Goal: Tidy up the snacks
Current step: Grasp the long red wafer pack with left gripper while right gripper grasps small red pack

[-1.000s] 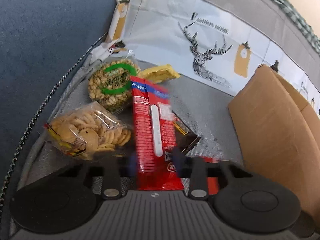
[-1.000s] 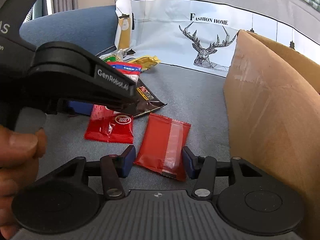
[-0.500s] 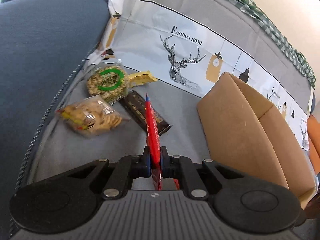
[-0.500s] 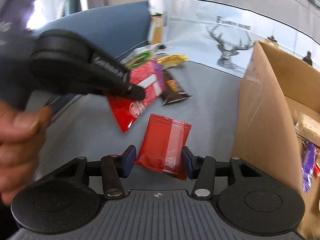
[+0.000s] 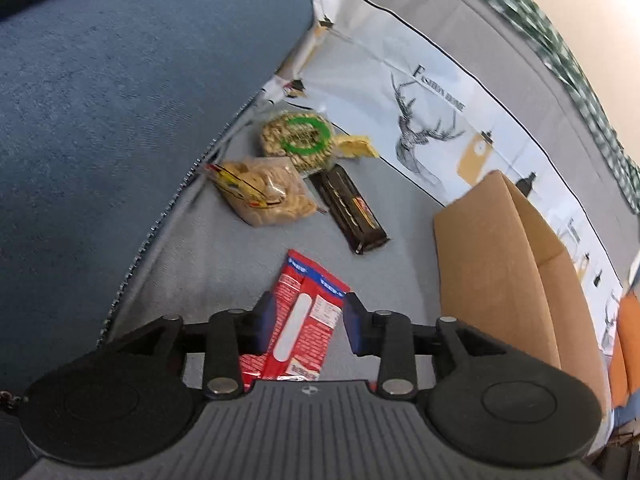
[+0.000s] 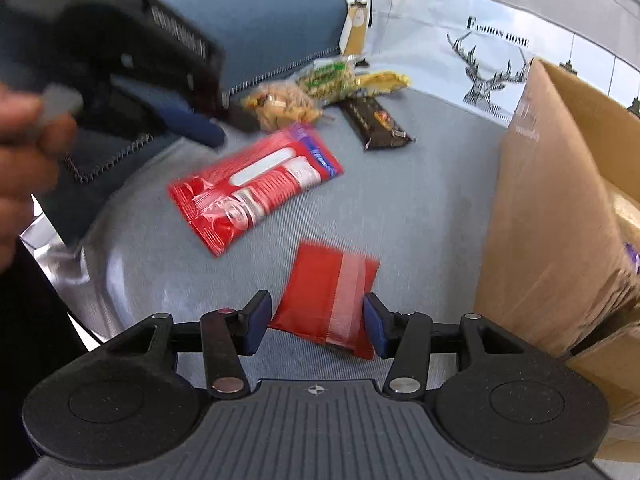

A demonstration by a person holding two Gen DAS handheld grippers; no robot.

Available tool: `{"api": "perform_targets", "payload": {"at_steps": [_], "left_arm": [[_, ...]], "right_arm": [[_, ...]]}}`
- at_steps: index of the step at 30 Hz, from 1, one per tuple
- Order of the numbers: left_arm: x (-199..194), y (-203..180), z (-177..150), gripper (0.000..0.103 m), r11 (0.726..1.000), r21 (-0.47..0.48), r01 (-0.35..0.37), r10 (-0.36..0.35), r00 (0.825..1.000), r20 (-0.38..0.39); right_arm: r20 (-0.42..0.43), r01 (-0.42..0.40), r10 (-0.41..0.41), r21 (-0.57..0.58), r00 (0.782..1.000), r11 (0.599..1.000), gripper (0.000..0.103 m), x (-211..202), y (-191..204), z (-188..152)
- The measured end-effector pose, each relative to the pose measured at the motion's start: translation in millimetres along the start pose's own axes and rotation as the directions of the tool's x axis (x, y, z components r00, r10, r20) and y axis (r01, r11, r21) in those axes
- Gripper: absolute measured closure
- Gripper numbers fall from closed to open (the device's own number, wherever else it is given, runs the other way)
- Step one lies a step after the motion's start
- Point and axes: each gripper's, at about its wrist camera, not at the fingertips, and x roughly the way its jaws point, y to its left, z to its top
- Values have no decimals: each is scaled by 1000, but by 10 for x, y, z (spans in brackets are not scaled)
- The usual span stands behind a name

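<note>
A long red snack packet (image 5: 298, 328) lies flat on the grey seat, between the open fingers of my left gripper (image 5: 310, 320); it also shows in the right wrist view (image 6: 256, 188), below the raised left gripper (image 6: 216, 128). My right gripper (image 6: 316, 320) is open around a small red packet (image 6: 332, 296) lying on the seat. Further back lie a biscuit bag (image 5: 266, 192), a round nut pack with a green ring (image 5: 298, 140), a yellow wrapper (image 5: 356, 146) and a dark chocolate bar (image 5: 350, 208).
An open cardboard box (image 5: 496, 264) stands to the right, with snacks inside it in the right wrist view (image 6: 624, 224). A blue armrest (image 5: 120, 100) borders the left. A deer-print cloth (image 5: 432, 132) covers the backrest.
My left gripper, shut on the long red packet half a second ago, has opened and the packet now lies on the seat. The right gripper stays open around the small red packet.
</note>
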Motion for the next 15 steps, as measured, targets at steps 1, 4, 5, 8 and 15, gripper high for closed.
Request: {"api": "perform_targets", "payload": {"at_steps": [1,4,5,8,15], "left_arm": [[11,-6,2,63,1000,5,-2,2,1000,-4],[79,-85,-11,60,998,53,-19,21,1000,-23],[112,-122,-25,59,997,74,-25,28,999,-31],[237,-241,-81,41,987,144,-66,74,996,-50],[446,-429,-226,24,943,286,-170,195,979,-61]], "right_arm": [[-4,1,-1,-3,1000,1000,48,14,2,-15],[-1,-2,2,-4,1000,1000,48,37,-16,-23],[2,-3,3,-4,1000,1000,48,35,-18,-27],[0,-5,5,1,1000,1000,47,63,-36,-25],[2,-9,9,18,1000,1000,40,98,-53,-14]]}}
